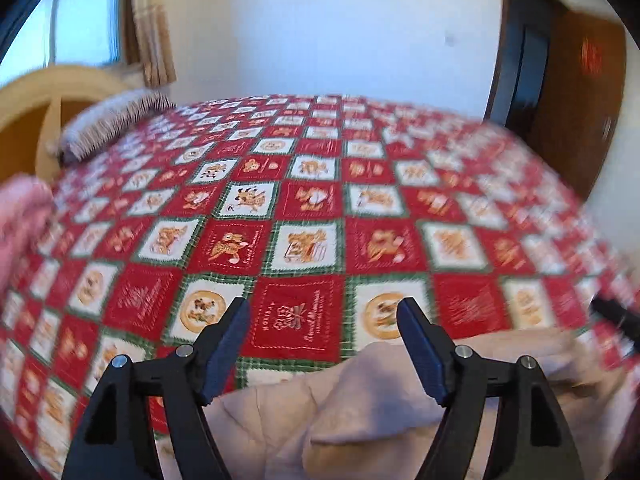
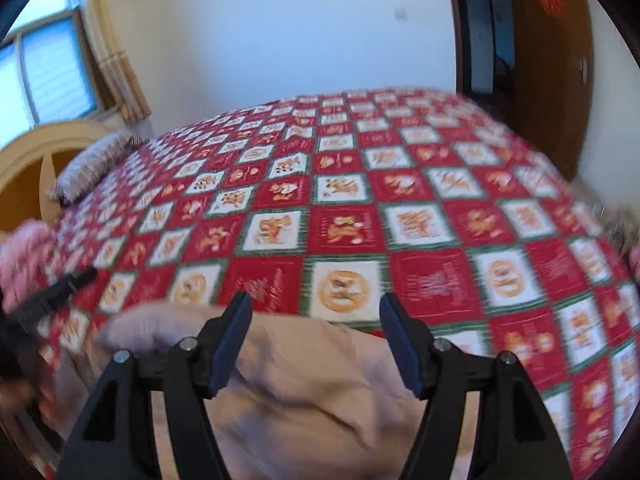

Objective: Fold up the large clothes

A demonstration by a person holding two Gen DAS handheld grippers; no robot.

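Note:
A beige garment lies bunched on the near part of the bed, on a red, white and green patchwork quilt. My left gripper hangs above it, jaws wide apart, nothing between the fingers. In the right wrist view the same beige garment spreads below my right gripper, which is also open and holds nothing. The tip of the left gripper shows at the left edge there, and the right gripper's tip at the right edge of the left wrist view.
A pink cloth lies at the bed's left side. A striped pillow rests against a wooden headboard. A window with a curtain is far left; a dark wooden door stands far right.

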